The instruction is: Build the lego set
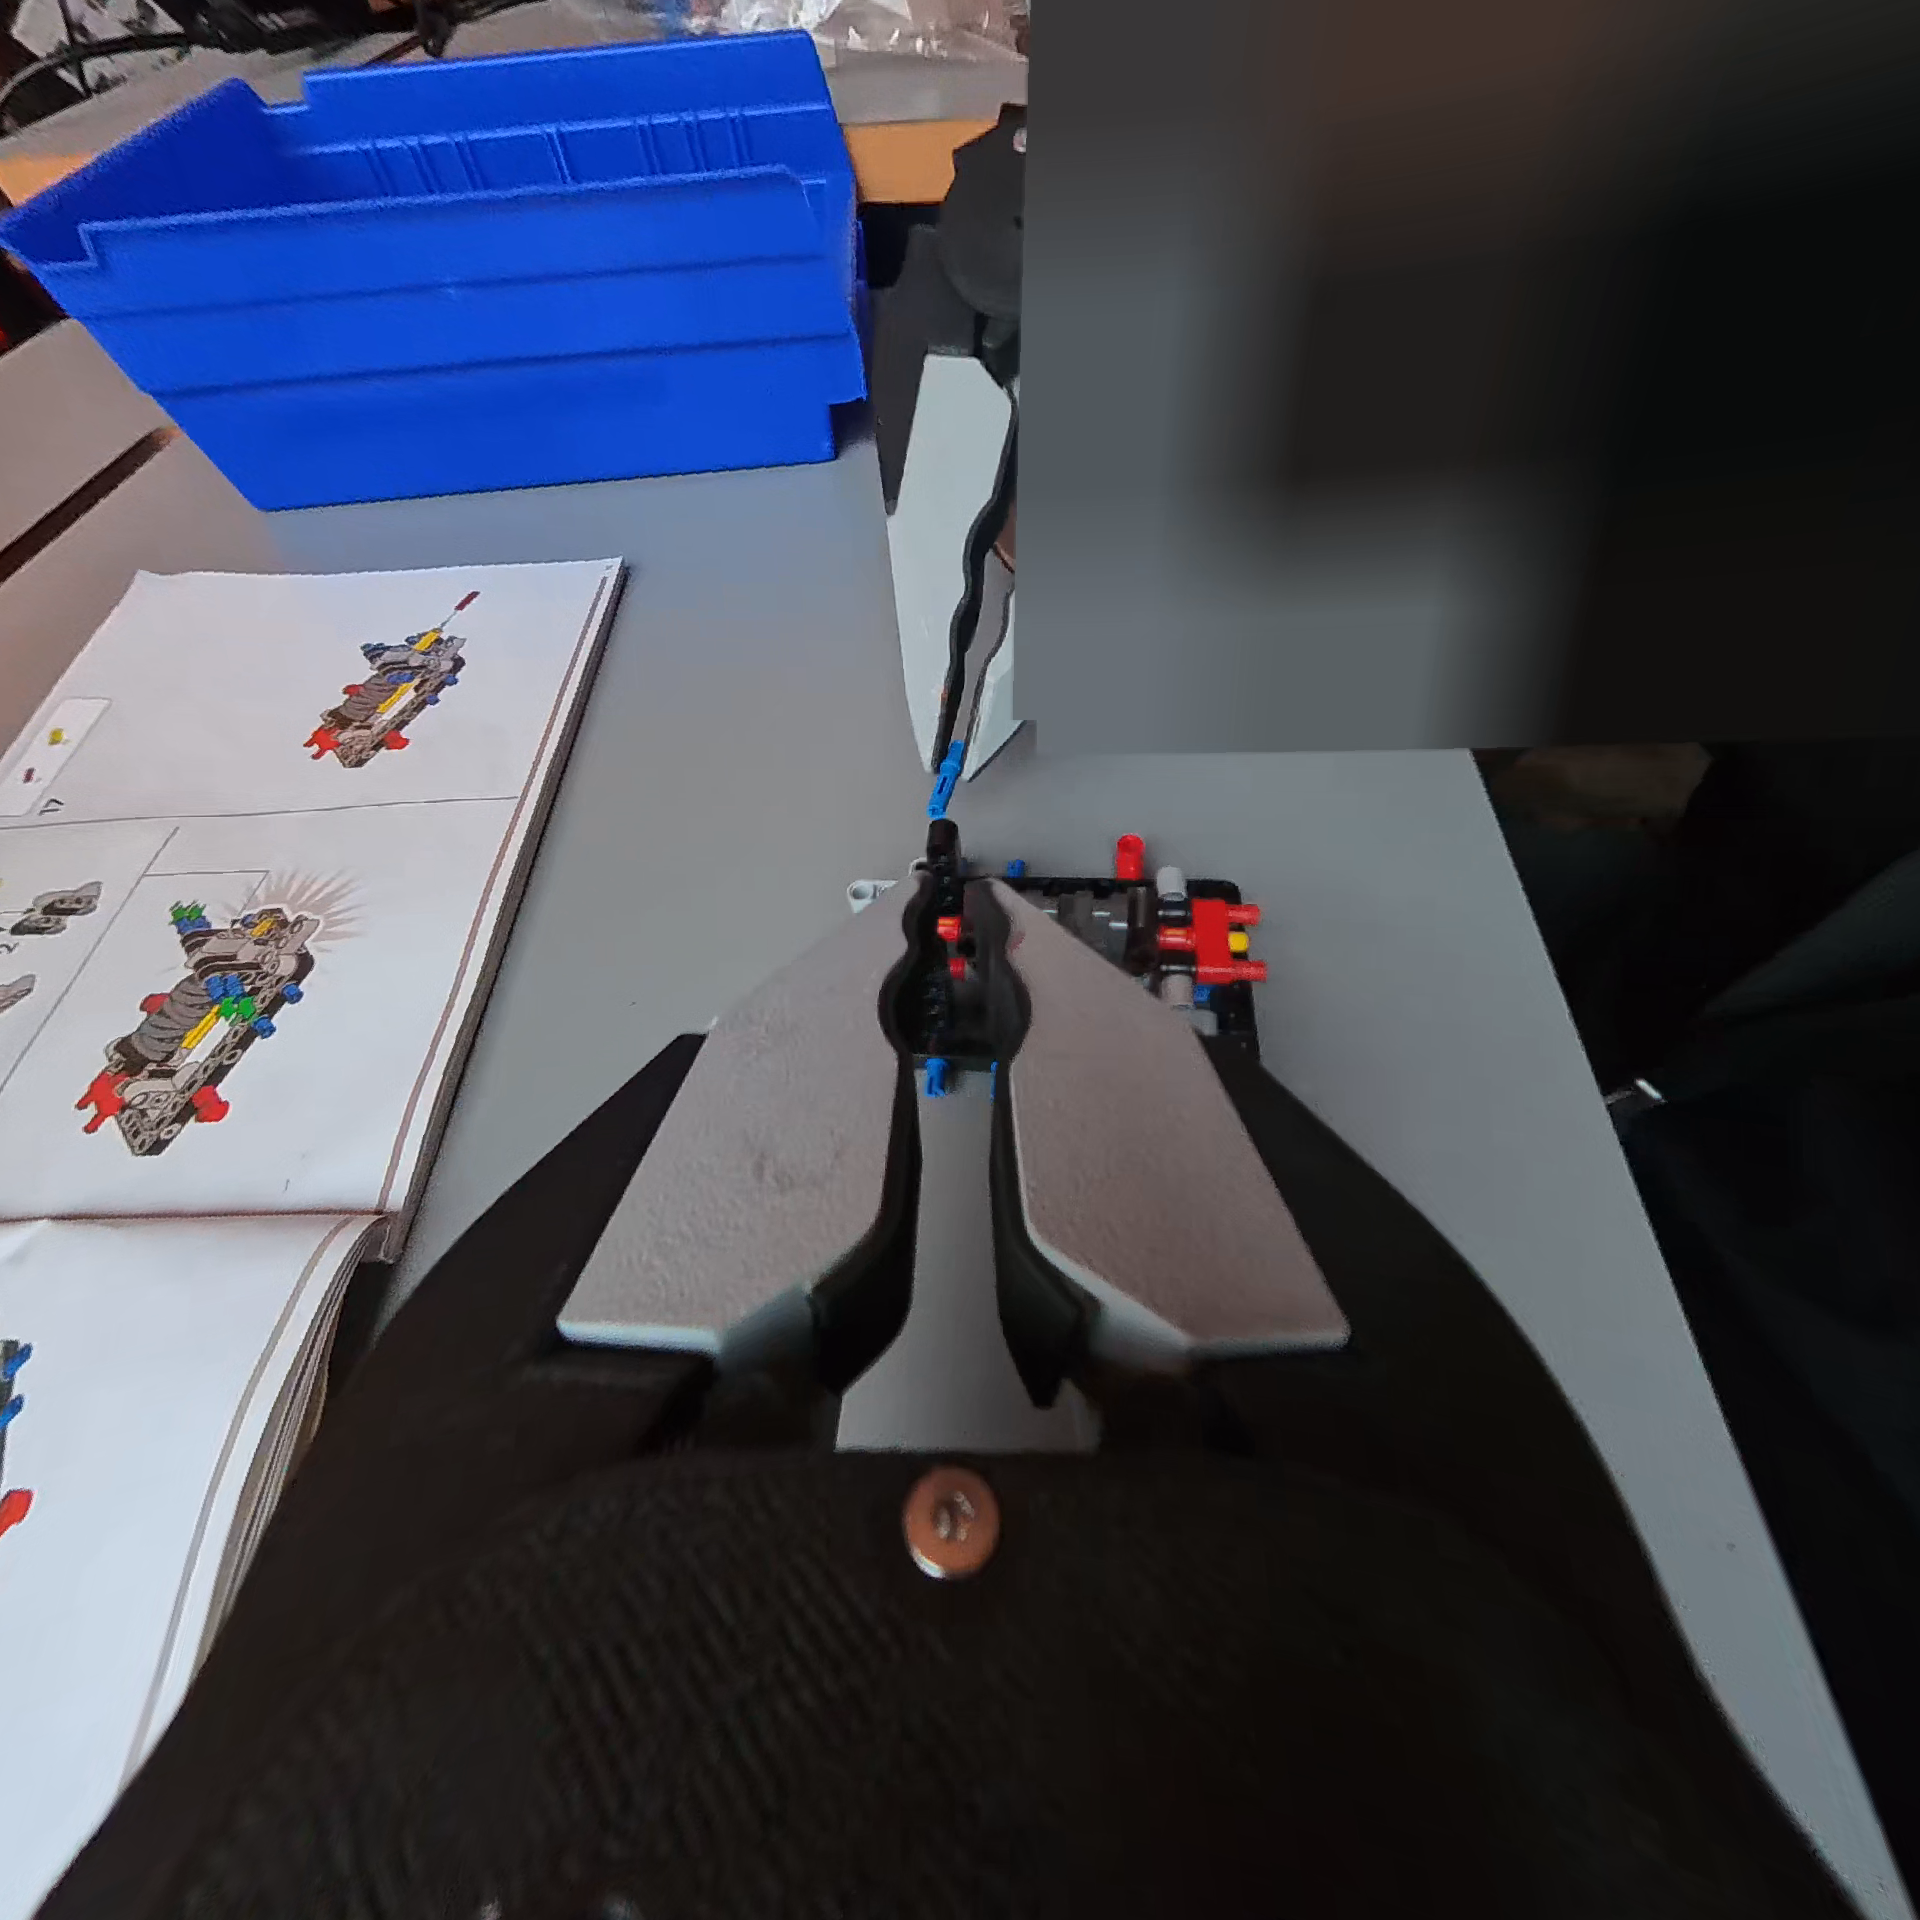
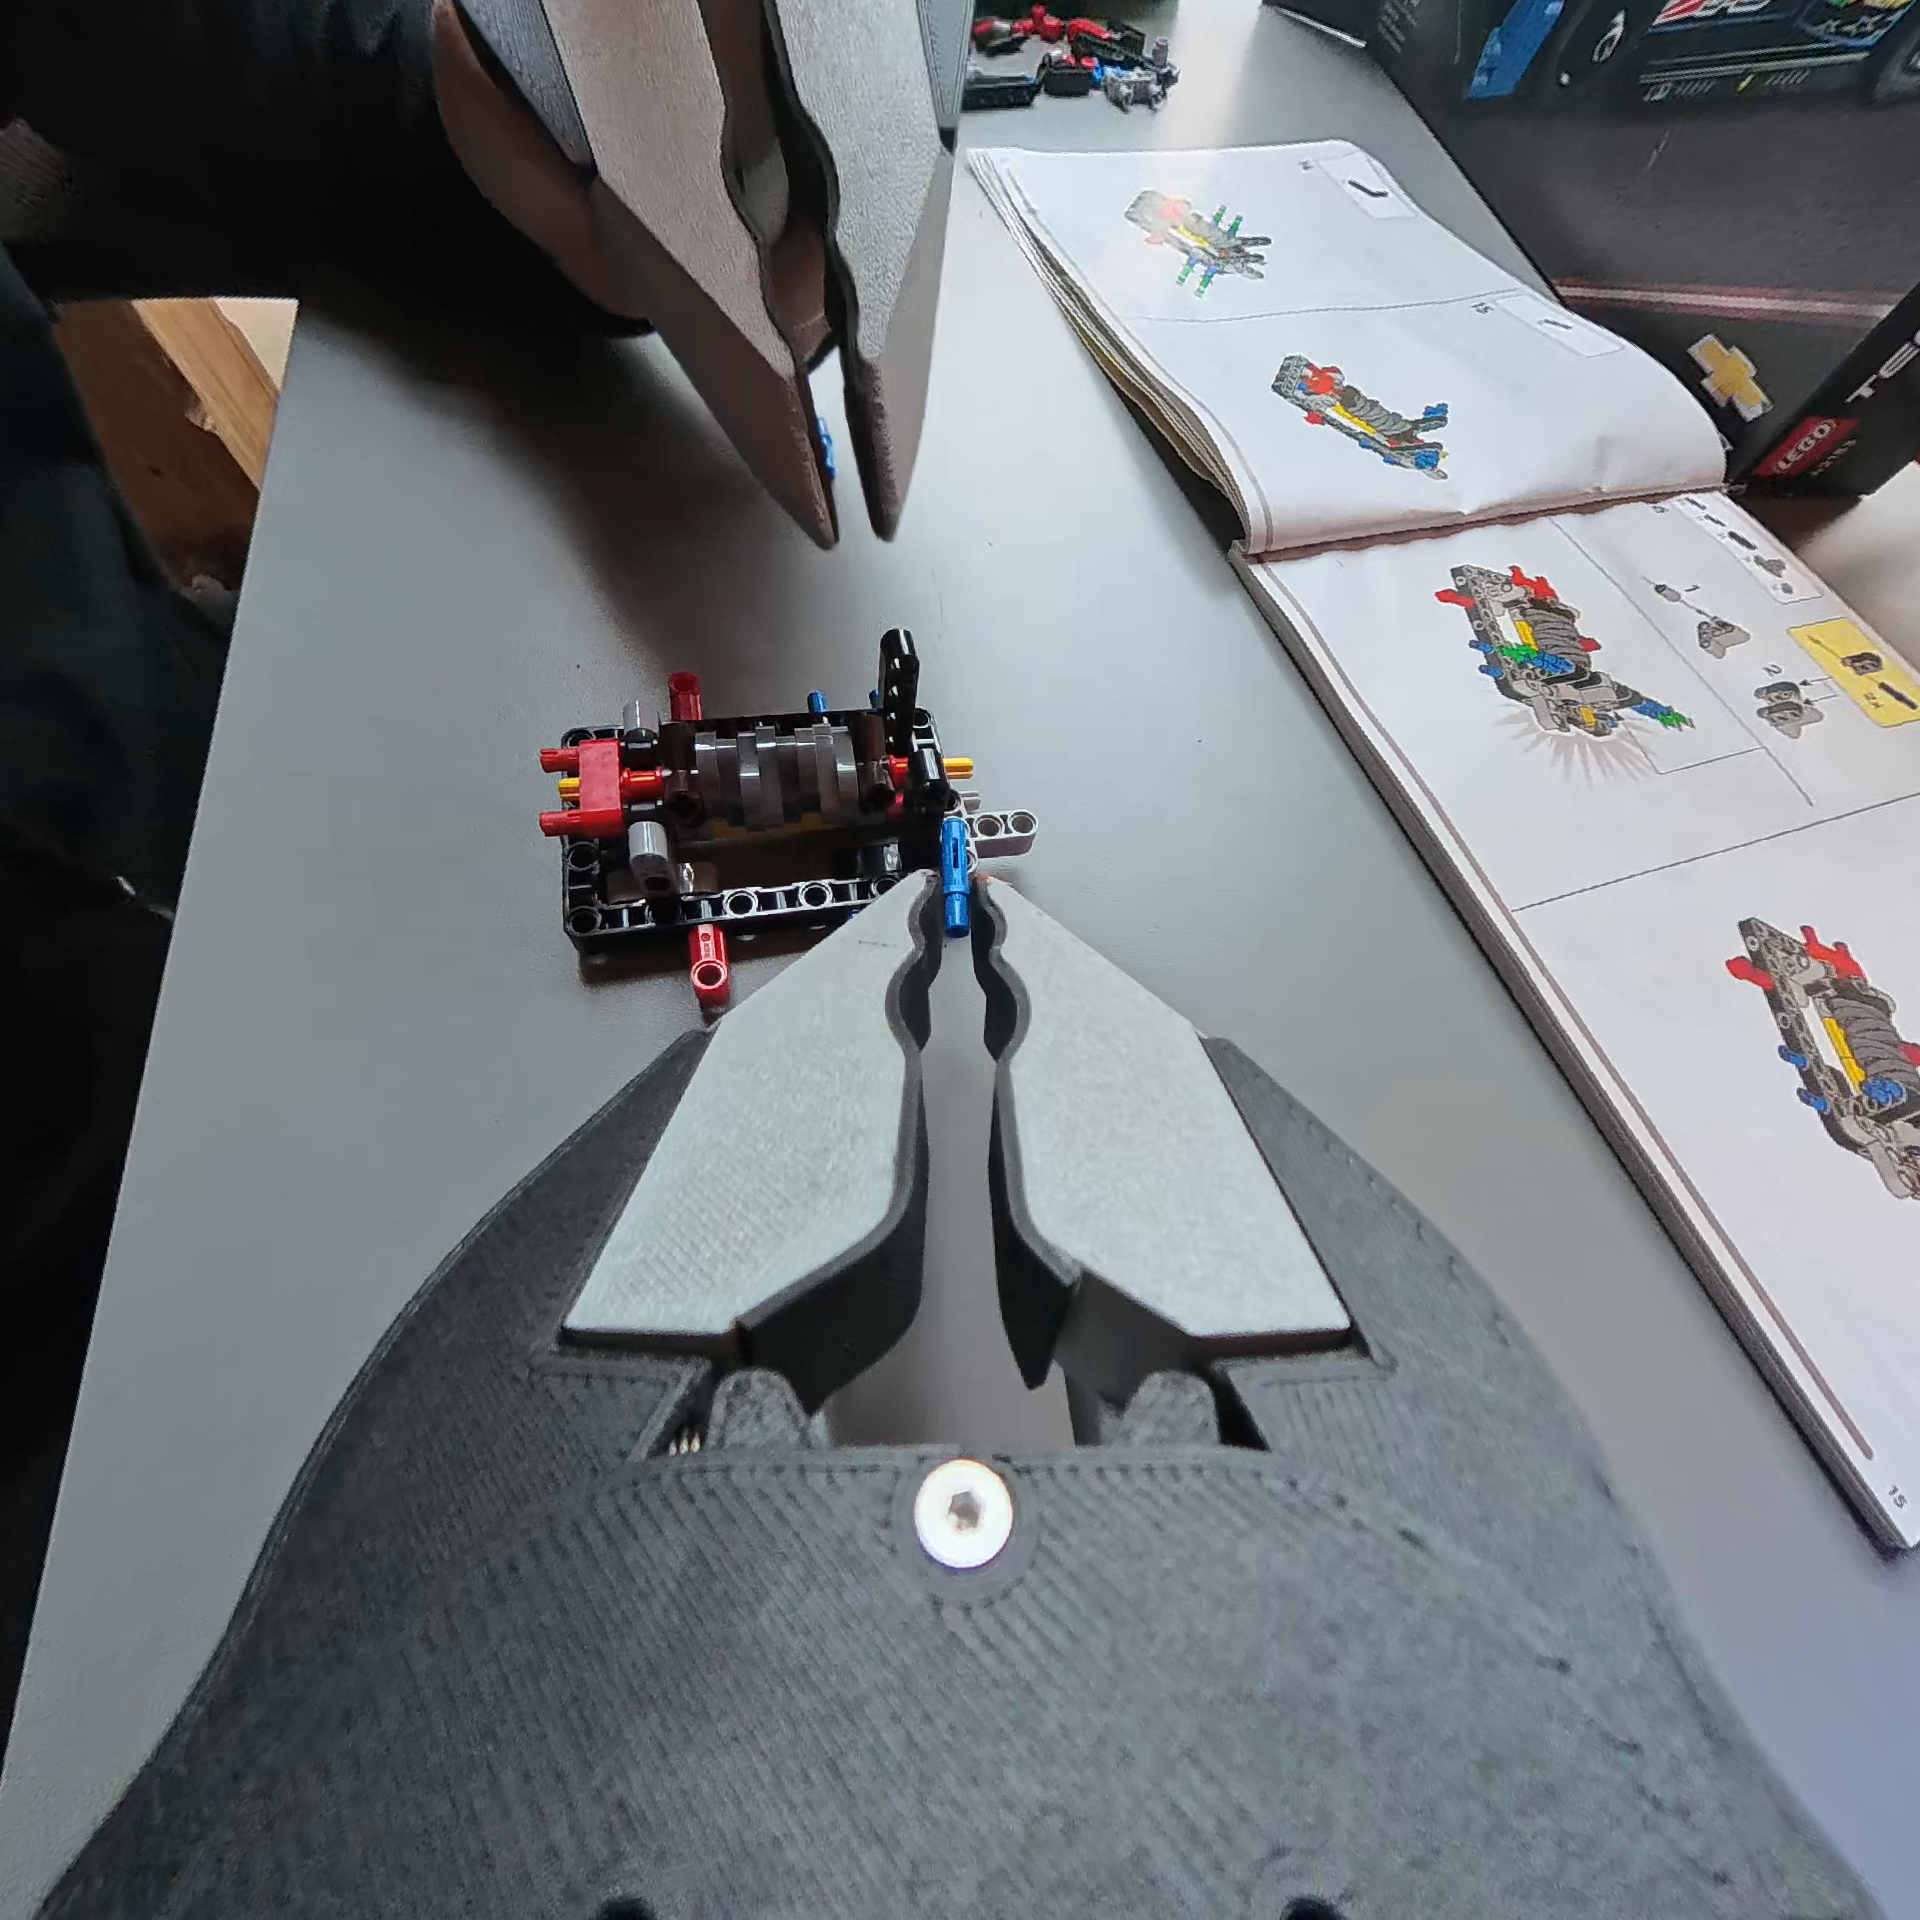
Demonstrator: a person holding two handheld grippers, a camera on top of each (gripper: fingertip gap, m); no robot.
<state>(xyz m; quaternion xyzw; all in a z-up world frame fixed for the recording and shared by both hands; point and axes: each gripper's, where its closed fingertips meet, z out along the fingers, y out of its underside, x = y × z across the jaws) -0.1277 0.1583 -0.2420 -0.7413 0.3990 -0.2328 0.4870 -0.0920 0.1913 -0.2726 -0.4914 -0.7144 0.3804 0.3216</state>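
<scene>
Lego assembly: black rectangular frame flat on grey tabletop, grey gears inside, red pegs at one end, black beam upright. Blue pin beside frame corner.

Place: hobby or lab workbench | plain grey tabletop | open printed instruction booklet beside the tongs | stacked blue plastic storage bins seen beyond them

table matt smooth grey | bin glossy blue plastic | booklet paper
</scene>
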